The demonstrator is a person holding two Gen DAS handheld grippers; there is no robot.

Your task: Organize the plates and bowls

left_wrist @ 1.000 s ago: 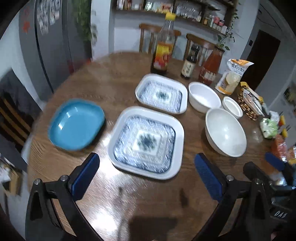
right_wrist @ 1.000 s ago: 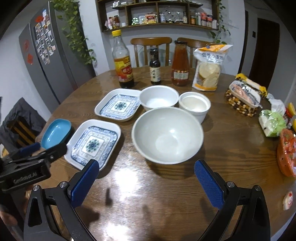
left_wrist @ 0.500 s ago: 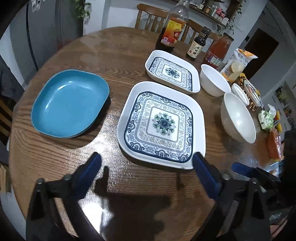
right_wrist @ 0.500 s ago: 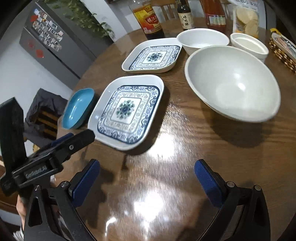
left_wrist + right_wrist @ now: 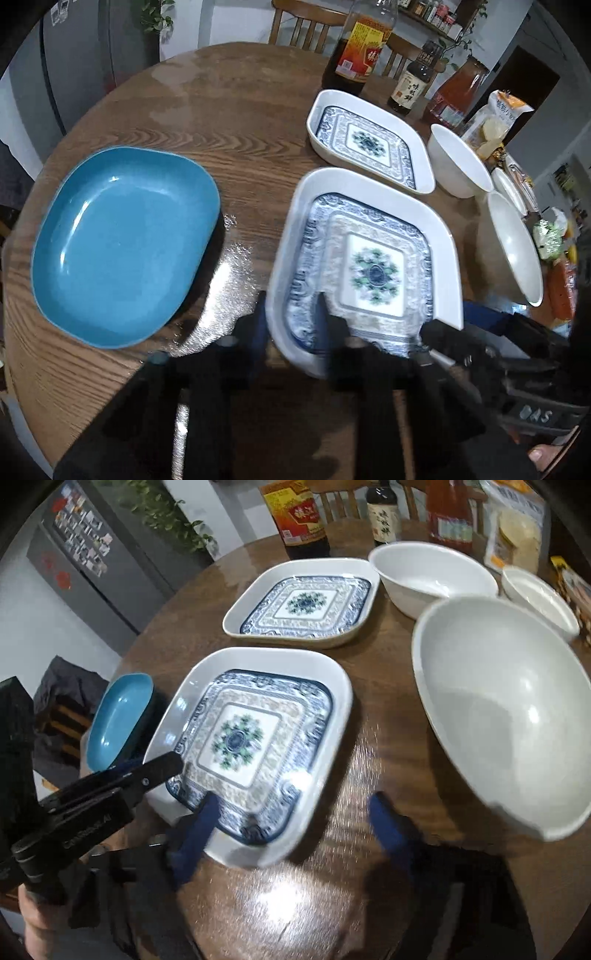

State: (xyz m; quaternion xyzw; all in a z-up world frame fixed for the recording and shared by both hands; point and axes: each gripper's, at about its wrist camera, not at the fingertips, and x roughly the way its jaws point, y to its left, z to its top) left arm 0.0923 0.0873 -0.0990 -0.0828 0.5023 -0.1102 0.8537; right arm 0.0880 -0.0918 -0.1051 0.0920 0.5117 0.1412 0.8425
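My left gripper (image 5: 290, 325) is shut on the near-left rim of the large blue-patterned square plate (image 5: 373, 266), one finger inside and one outside; it also shows in the right wrist view (image 5: 162, 771). My right gripper (image 5: 291, 830) is open, straddling the same plate's (image 5: 251, 738) near corner, one finger over the plate and one over the table. A second patterned plate (image 5: 369, 142) lies behind. A blue plate (image 5: 122, 240) lies to the left. A large white bowl (image 5: 502, 709) is at the right, with two smaller white bowls (image 5: 432, 576) (image 5: 539, 598) behind it.
Sauce bottles (image 5: 358, 48) (image 5: 413, 85) and a red jar (image 5: 454, 96) stand at the back of the round wooden table (image 5: 229, 110). A snack bag (image 5: 495, 118), a basket and packaged food lie at the right. Chairs and a fridge (image 5: 92, 554) stand beyond.
Both grippers moved forward and down to the large patterned plate. My left gripper closed on its near-left rim. My right gripper narrowed and came over the plate's near corner.
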